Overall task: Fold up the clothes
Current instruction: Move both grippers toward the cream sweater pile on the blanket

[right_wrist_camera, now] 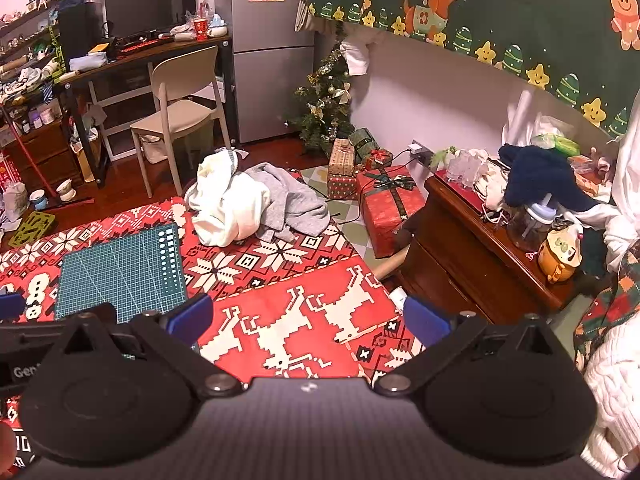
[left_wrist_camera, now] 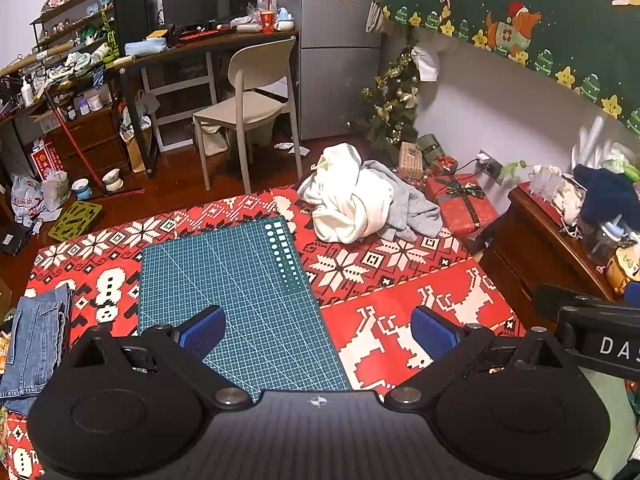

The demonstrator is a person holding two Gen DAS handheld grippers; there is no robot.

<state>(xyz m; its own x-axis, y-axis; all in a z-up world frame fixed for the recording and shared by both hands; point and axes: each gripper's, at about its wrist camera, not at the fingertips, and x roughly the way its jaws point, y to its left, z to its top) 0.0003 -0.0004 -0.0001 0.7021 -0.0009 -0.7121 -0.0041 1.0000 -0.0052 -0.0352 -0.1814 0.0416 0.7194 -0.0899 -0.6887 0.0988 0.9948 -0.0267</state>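
Clothes pile (left_wrist_camera: pixel 360 196) lies ahead, up-right of left gripper (left_wrist_camera: pixel 318 334), up-left of right gripper (right_wrist_camera: pixel 308 318); both fingers wide open, empty; neither clearly nearer.

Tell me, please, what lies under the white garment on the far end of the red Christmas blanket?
The white garment lies crumpled partly over a grey garment, both on the red patterned blanket. Whatever else sits beneath the pile is covered.

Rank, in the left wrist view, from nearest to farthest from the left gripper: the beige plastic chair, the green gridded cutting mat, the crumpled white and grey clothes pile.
1. Green gridded cutting mat: directly beneath the left gripper.
2. Crumpled white and grey clothes pile: ahead, slightly right, at the blanket's far edge.
3. Beige plastic chair: beyond, by the desk.
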